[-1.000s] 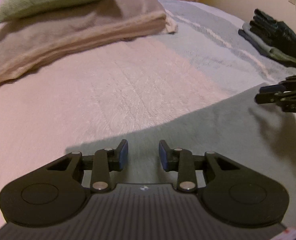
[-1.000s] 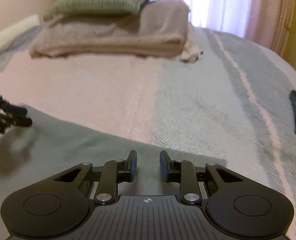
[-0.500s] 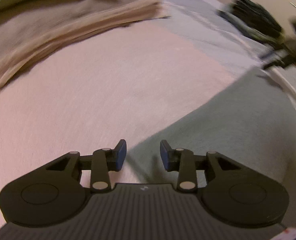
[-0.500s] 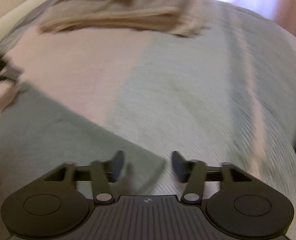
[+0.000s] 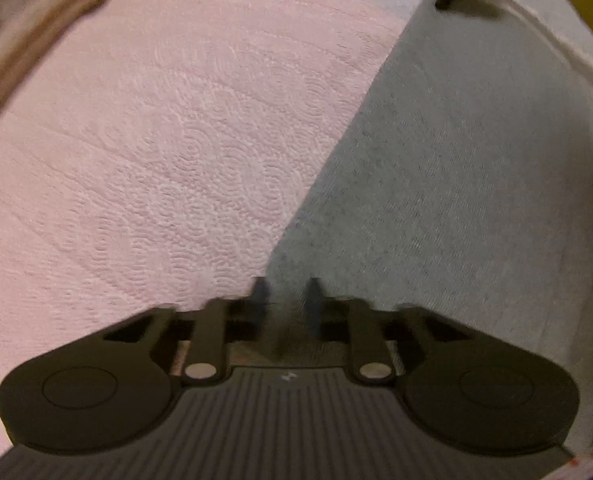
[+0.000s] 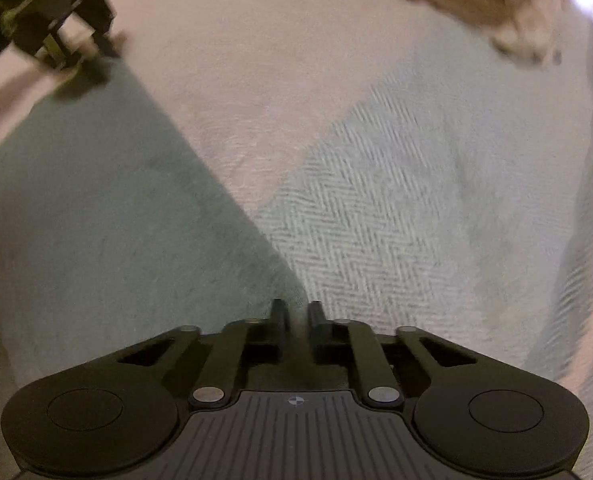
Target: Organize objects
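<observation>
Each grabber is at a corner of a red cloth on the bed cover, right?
Not red: the cloth is grey-green, as both wrist views show. The left gripper and right gripper are each at a corner of it on the bed cover, jaws closing around that corner.

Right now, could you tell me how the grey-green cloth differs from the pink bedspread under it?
The grey-green cloth is plain and finely woven; the pink bedspread carries a raised swirl pattern. The cloth lies on top, with a straight edge and a corner; the bedspread runs on beyond it. Both are soft fabric lying flat.
</observation>
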Motion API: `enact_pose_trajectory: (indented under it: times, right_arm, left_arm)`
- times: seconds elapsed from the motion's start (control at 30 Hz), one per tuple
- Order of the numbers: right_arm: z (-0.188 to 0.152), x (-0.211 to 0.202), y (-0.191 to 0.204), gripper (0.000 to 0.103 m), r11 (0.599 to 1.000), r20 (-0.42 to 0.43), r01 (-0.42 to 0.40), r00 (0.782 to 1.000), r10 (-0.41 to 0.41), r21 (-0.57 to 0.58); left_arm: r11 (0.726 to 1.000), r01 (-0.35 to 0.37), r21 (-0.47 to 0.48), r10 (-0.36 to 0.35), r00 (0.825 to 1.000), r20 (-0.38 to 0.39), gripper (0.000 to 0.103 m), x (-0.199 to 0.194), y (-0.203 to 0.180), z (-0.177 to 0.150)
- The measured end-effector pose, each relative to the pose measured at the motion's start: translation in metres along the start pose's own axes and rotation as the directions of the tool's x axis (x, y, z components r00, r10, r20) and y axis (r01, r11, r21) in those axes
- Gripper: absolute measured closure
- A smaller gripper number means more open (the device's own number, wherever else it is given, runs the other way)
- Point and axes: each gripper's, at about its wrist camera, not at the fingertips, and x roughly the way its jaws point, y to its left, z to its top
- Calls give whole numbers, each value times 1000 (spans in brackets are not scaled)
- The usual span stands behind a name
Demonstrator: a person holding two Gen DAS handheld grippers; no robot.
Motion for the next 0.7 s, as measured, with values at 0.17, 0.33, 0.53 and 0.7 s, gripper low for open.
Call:
enact_pose_trajectory:
  times: [0.17, 0.33, 0.53, 0.7]
  right_arm:
    - [-23, -57, 50, 99, 981, 196, 190, 964, -177, -48]
    - [-76, -136, 148, 100, 914, 393, 399, 854, -341, -75]
    - [-167, -169, 295, 100, 869, 422, 482, 815, -397, -112]
    - [-239, -112, 365, 99, 910, 265, 403, 892, -366, -99]
  left_arm:
    - [980, -200, -5, 199, 974, 105, 96, -51, -43, -9]
    - [922, -355, -156, 383, 899, 213, 96, -136, -134, -41]
    - [858, -359, -368, 447, 874, 190, 96, -188, -278, -98]
    - [814, -285, -506, 377, 922, 86, 94, -147, -357, -147]
